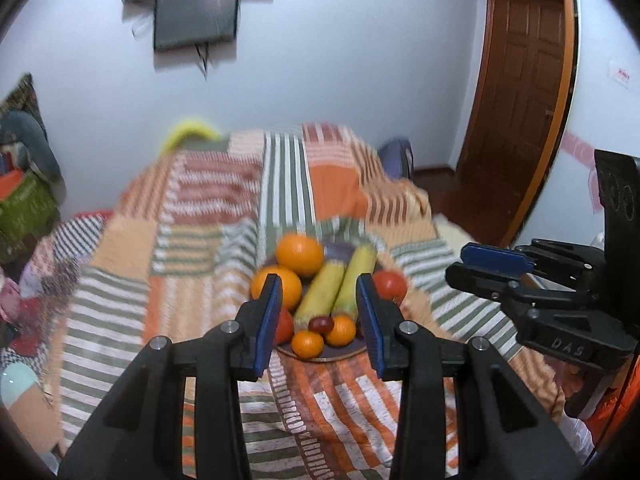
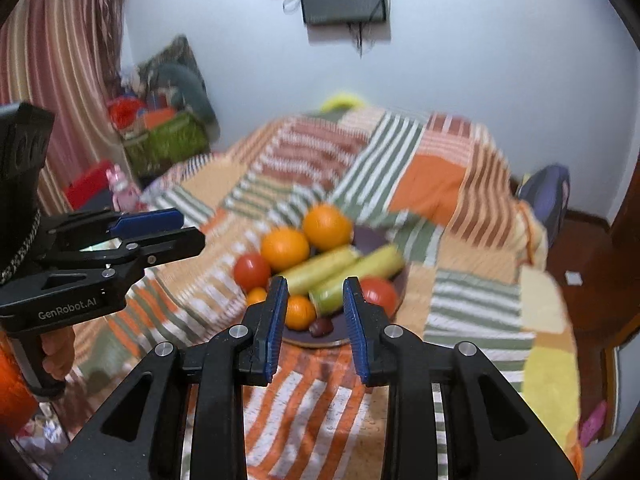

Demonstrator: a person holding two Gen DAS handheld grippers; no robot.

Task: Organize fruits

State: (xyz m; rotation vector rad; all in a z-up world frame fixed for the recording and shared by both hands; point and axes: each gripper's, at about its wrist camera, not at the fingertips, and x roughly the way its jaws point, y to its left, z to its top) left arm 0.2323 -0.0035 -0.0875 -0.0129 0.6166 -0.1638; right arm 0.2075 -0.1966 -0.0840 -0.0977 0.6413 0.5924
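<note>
A dark round plate (image 1: 320, 357) (image 2: 352, 240) sits on a striped patchwork cloth and holds two big oranges (image 1: 300, 254) (image 2: 326, 227), two yellow-green corn-like pieces (image 1: 322, 294) (image 2: 316, 271), two red tomatoes (image 1: 390, 285) (image 2: 251, 271), small tangerines (image 1: 307, 343) (image 2: 299, 312) and a dark red grape-like fruit (image 1: 321, 324) (image 2: 320, 327). My left gripper (image 1: 320, 304) is open and empty, just in front of the plate. My right gripper (image 2: 316, 306) is open and empty, also in front of the plate. Each gripper shows in the other's view (image 1: 492, 268) (image 2: 160, 228).
The cloth-covered table (image 1: 200, 248) (image 2: 460, 208) fills the middle. Bags and clutter (image 2: 160, 140) stand by the striped curtain at the left. A brown wooden door (image 1: 520, 92) is at the right. A blue-purple bag (image 2: 546, 188) lies beyond the table's far right edge.
</note>
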